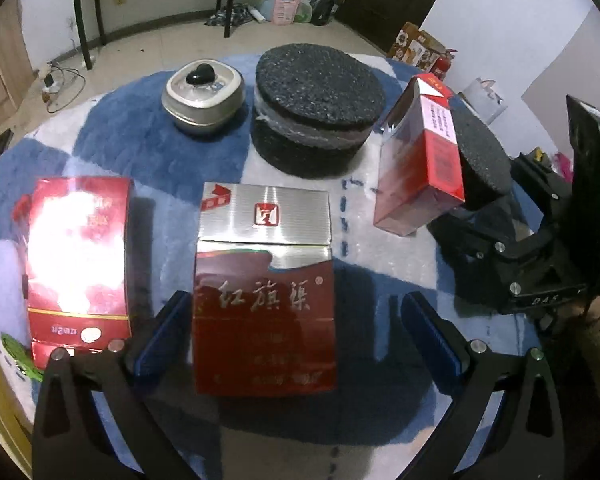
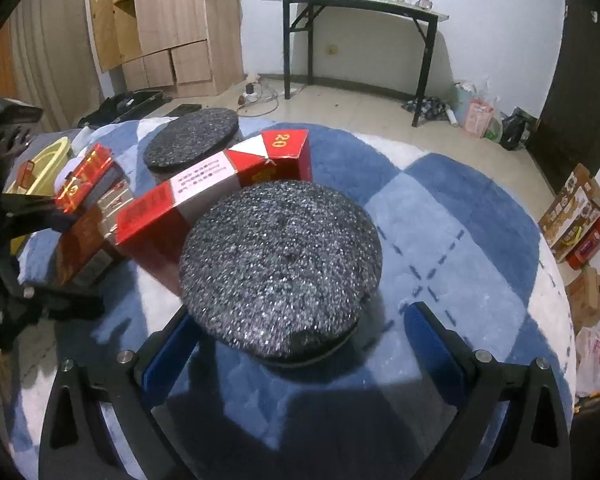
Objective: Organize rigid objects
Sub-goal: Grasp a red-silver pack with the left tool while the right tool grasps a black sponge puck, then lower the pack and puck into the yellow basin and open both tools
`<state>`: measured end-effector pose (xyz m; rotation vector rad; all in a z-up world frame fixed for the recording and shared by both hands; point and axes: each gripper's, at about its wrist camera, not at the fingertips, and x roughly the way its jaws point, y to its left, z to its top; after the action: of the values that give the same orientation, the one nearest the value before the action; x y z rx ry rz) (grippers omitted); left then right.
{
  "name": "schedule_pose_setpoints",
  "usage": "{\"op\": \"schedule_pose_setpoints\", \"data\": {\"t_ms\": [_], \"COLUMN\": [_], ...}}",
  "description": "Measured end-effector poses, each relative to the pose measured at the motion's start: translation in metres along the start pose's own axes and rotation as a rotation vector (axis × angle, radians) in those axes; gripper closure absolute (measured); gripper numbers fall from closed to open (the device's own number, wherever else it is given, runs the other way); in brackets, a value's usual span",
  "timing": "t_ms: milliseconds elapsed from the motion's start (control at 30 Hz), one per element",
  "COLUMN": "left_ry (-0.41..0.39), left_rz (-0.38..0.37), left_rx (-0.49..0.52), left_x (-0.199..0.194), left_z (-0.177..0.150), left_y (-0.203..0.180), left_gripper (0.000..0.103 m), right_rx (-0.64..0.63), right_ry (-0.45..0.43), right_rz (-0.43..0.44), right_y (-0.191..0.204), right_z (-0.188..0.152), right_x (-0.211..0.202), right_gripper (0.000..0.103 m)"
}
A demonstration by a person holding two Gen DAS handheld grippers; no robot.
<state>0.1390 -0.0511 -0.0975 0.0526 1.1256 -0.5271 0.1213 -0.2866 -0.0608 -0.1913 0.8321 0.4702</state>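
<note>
A blue-and-white rug (image 1: 148, 136) carries everything here, tiled floor and a black-legged table behind. Left tongs (image 1: 296, 332) stand wide, straddling the red-and-silver pack (image 1: 264, 292) without gripping it; that pack lies just in front of the big black stacked disc (image 1: 316, 112). Right tongs (image 2: 296, 344) are wide too, around a glittery black puck (image 2: 280, 264) that leans against the long red carton (image 2: 204, 188). Looks like the grasp stage: next, both need to close squarely, then lift clear of the neighbours.
</note>
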Motion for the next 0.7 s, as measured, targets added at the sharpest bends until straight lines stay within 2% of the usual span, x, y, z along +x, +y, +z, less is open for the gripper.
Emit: {"op": "schedule_pose_setpoints", "data": {"t_ms": [33, 67, 100, 133, 167, 200, 267, 333, 500, 600, 700], "left_ry": [-0.002, -0.006, -0.013, -0.022, -0.027, -0.033, -0.036, -0.060, -0.159, -0.234, -0.265], "left_rz": [0.003, 0.022, 0.046, 0.103, 0.107, 0.078, 0.063, 0.100, 0.153, 0.184, 0.283], "left_rx": [-0.006, -0.024, -0.028, -0.027, -0.038, -0.063, -0.072, -0.050, -0.085, -0.131, -0.159], "left_x": [0.000, 0.000, -0.001, -0.002, -0.004, -0.007, -0.015, -0.029, -0.099, -0.153, -0.196], "left_z": [-0.001, 0.000, 0.001, 0.000, 0.000, 0.000, -0.001, -0.004, -0.011, -0.017, -0.033], "left_y": [-0.001, -0.003, -0.003, -0.004, -0.002, 0.001, 0.000, -0.005, 0.001, 0.033, 0.081], "left_gripper": [0.002, 0.011, 0.021, 0.045, 0.045, 0.045, 0.045, 0.045, 0.045, 0.045, 0.045], "right_rx": [0.003, 0.003, 0.004, 0.009, 0.012, 0.019, 0.039, 0.045, 0.081, 0.055, -0.042], "right_ry": [-0.007, -0.012, -0.016, -0.022, -0.028, -0.037, -0.048, -0.057, -0.077, -0.167, -0.243], "right_rz": [-0.001, -0.008, -0.014, -0.026, -0.031, -0.032, -0.028, -0.033, -0.067, -0.050, 0.011], "right_y": [0.001, 0.004, 0.002, 0.002, 0.003, 0.003, 0.000, -0.001, 0.001, 0.023, 0.075], "right_z": [0.002, -0.004, -0.009, -0.007, -0.012, -0.013, -0.019, -0.024, -0.033, -0.020, 0.005], "right_x": [0.003, 0.009, 0.005, 0.006, 0.007, 0.006, 0.000, -0.005, -0.041, -0.082, -0.111], "right_gripper": [0.000, 0.001, 0.006, 0.018, 0.024, 0.035, 0.035, 0.035, 0.036, 0.036, 0.036]}}
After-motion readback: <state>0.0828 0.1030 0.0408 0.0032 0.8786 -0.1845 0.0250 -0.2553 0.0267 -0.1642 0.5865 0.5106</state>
